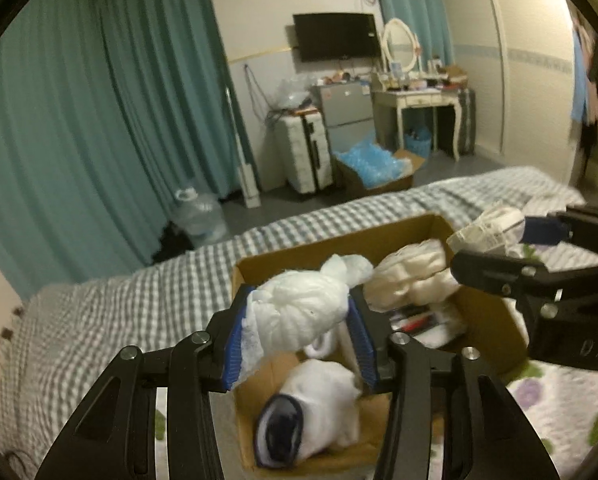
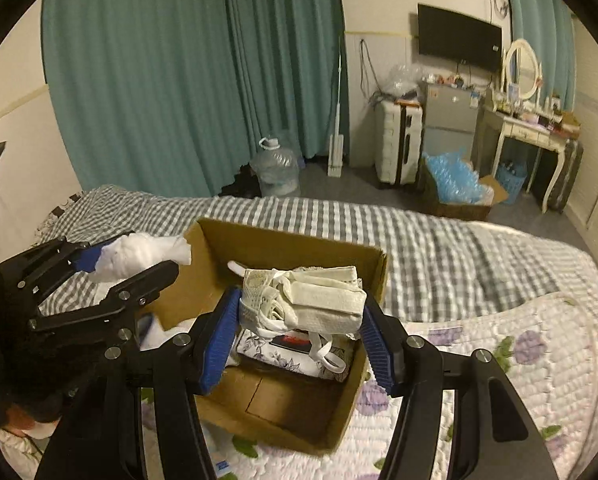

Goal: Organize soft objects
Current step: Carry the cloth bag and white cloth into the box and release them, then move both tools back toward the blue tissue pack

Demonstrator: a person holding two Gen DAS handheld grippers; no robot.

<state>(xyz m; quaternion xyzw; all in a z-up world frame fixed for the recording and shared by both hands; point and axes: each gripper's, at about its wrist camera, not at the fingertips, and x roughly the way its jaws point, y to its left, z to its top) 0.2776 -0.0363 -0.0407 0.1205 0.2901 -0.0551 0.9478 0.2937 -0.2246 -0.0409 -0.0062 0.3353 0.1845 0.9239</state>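
An open cardboard box (image 1: pixel 427 226) (image 2: pixel 291 240) sits on the bed. My left gripper (image 1: pixel 299 308) is shut on a white cloth bundle (image 1: pixel 299 312) and holds it above the box; it shows in the right wrist view (image 2: pixel 139 256) too. My right gripper (image 2: pixel 299 304) is shut on a cream folded bundle with straps (image 2: pixel 315 300) above the box's right side; it shows in the left wrist view (image 1: pixel 487 232). In the box lie a white sock roll with a dark toe (image 1: pixel 311 416), a cream bundle (image 1: pixel 411 276) and floral cloth (image 2: pixel 283 356).
The bed has a grey checked cover (image 2: pixel 439 240) and a floral quilt (image 2: pixel 519 360). Beyond it are teal curtains (image 2: pixel 179 80), a water jug (image 2: pixel 277 170), a white suitcase (image 2: pixel 397 146), a box of blue plastic (image 2: pixel 455 184), a dressing table (image 2: pixel 527 128).
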